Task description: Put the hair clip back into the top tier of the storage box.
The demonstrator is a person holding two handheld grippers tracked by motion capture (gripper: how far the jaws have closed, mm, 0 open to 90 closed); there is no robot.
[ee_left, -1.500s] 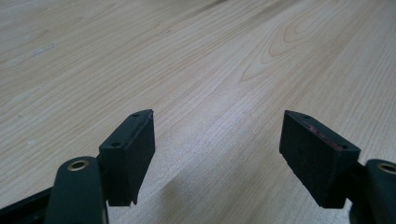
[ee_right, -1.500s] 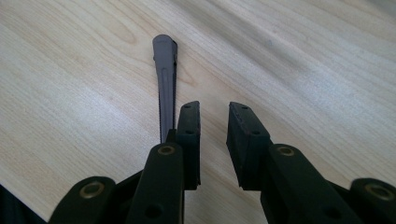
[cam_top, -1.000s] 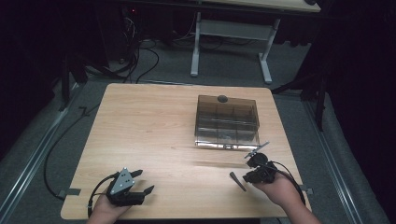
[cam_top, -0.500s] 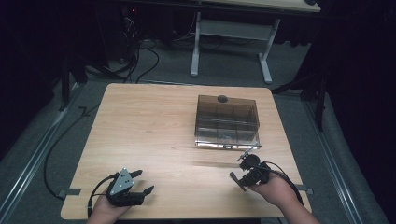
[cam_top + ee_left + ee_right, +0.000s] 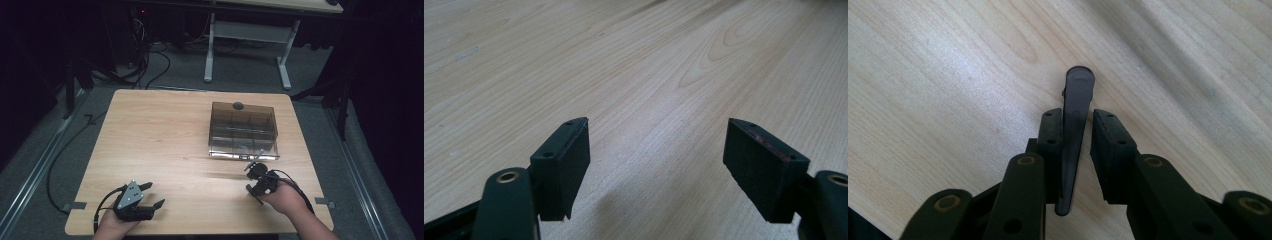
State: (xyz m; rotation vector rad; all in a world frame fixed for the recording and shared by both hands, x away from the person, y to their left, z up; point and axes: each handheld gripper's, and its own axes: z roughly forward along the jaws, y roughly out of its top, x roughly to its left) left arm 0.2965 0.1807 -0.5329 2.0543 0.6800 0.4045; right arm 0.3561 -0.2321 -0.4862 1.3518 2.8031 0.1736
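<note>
Wooden table [image 5: 948, 75]; dark clip [image 5: 1075, 125] lies between nearly closed jaws.

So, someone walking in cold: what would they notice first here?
Probably the smoky clear box with compartments, on the table's far right part. Next, the right tongs near the front right edge: a thin dark clip sits between the jaws, touching one with a gap at the other. The left tongs gape wide over bare wood at front left.
</note>
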